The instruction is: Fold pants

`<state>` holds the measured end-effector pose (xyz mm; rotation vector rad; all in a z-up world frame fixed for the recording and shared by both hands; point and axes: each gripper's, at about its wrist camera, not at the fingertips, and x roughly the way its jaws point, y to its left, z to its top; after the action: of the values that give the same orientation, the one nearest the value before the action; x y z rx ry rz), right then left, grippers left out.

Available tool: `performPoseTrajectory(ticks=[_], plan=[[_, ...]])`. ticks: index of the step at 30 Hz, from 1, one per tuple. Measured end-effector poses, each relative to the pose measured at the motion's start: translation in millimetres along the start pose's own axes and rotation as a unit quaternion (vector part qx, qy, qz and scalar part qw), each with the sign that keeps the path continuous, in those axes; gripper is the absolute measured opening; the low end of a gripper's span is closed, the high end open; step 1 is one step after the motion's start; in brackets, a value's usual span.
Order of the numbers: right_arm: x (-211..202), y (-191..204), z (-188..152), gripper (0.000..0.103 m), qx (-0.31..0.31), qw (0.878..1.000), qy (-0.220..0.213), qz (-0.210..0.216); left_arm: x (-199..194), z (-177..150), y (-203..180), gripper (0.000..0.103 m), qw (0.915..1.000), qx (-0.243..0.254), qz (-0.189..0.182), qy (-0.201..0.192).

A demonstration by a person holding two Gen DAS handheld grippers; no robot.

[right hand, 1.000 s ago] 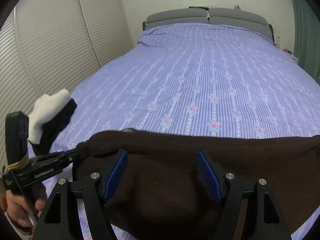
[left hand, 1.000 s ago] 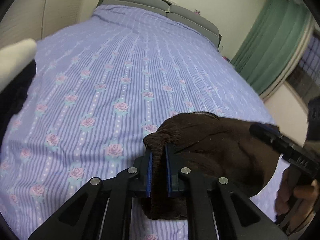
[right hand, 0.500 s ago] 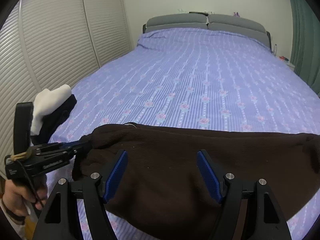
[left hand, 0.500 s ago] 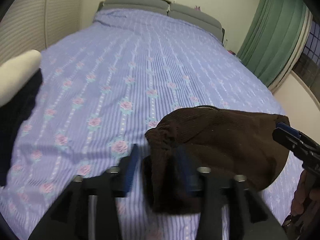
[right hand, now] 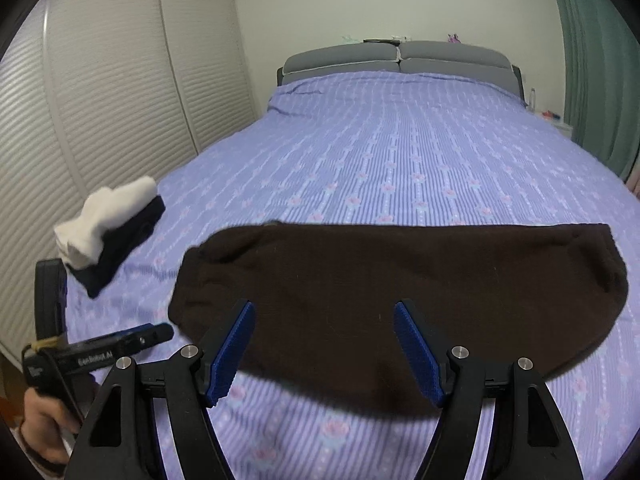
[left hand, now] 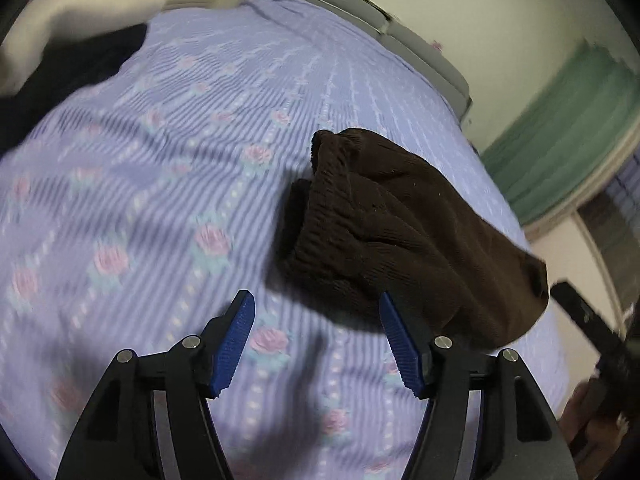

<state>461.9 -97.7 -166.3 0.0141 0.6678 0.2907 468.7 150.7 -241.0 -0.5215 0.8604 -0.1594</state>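
Observation:
The dark brown pants (right hand: 400,292) lie folded in a long flat band across the near part of the bed. In the left wrist view their elastic waistband end (left hand: 404,228) points toward me. My left gripper (left hand: 316,344) is open and empty, just in front of that waistband end, not touching it. It also shows in the right wrist view (right hand: 160,334), at the pants' left end. My right gripper (right hand: 324,354) is open and empty, hovering over the near edge of the pants.
The bed (right hand: 420,152) has a lilac striped cover with pink roses. A stack of folded white and dark navy clothes (right hand: 112,232) sits at the bed's left edge. White louvred wardrobe doors (right hand: 100,100) stand left; a green curtain (right hand: 596,60) hangs right.
My left gripper opened and let go of the waistband end, then pulled back. The pants dropped flat onto the bed. My right gripper stayed open and rose a little.

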Motion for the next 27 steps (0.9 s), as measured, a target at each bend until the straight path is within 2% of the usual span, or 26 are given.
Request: performPoseTrajectory(ticks=[3, 5, 6, 9, 11, 12, 14, 16, 17, 19, 21, 23, 25, 26, 27], plan=[[0.5, 8.2, -2.0, 0.073, -0.031, 1.0, -0.002, 0.0, 0.5, -9.3, -3.5, 0.064, 0.9979, -0.058, 0.019, -0.021], [5.4, 16.9, 6.6, 0.073, -0.085, 0.996, -0.004, 0.022, -2.3, -13.3, -8.8, 0.064, 0.995, -0.085, 0.037, -0.037], [7.9, 19.7, 12.0, 0.073, -0.113, 0.993, -0.005, 0.036, -6.0, -16.0, -12.1, 0.064, 0.9933, -0.093, 0.046, -0.051], [21.7, 31.9, 35.7, 0.073, -0.214, 0.972, 0.011, 0.094, -13.8, -17.1, -24.0, 0.064, 0.9882, -0.11, 0.069, -0.082], [36.2, 40.1, 53.7, 0.073, -0.264, 0.954, 0.038, 0.137, -12.8, -17.4, -29.0, 0.064, 0.9828, -0.134, 0.084, -0.096], [42.8, 44.0, 58.9, 0.073, -0.279, 0.947, 0.05, 0.147, -9.2, -16.6, -29.4, 0.064, 0.9802, -0.148, 0.089, -0.096], [64.8, 53.3, 76.3, 0.073, -0.318, 0.926, 0.089, 0.183, 0.8, -19.7, -22.9, 0.064, 0.9734, -0.191, 0.091, -0.089], [85.7, 63.6, 87.6, 0.073, -0.349, 0.906, 0.124, 0.204, 11.1, -21.2, -15.6, 0.064, 0.9633, -0.242, 0.081, -0.083], [104.9, 70.7, 95.8, 0.073, -0.369, 0.891, 0.154, 0.214, 15.7, -22.4, -12.7, 0.065, 0.9593, -0.259, 0.077, -0.081], [132.4, 78.7, 106.2, 0.073, -0.387, 0.871, 0.199, 0.226, 27.0, -23.9, -6.8, 0.07, 0.9473, -0.303, 0.067, -0.08], [169.6, 88.1, 117.4, 0.073, -0.392, 0.848, 0.257, 0.247, 33.8, -25.5, -2.7, 0.071, 0.9405, -0.327, 0.052, -0.078], [196.1, 96.3, 121.7, 0.073, -0.397, 0.828, 0.295, 0.266, 35.9, -24.1, -2.3, 0.071, 0.941, -0.325, 0.046, -0.084], [218.3, 107.7, 121.4, 0.073, -0.413, 0.809, 0.315, 0.275, 37.1, -22.3, -1.0, 0.071, 0.942, -0.321, 0.036, -0.091], [231.6, 114.3, 117.5, 0.073, -0.423, 0.793, 0.335, 0.283, 37.8, -22.4, -0.6, 0.071, 0.9417, -0.322, 0.033, -0.09], [240.7, 119.3, 113.1, 0.073, -0.432, 0.783, 0.347, 0.283, 39.5, -22.6, 0.2, 0.071, 0.9411, -0.325, 0.031, -0.089]])
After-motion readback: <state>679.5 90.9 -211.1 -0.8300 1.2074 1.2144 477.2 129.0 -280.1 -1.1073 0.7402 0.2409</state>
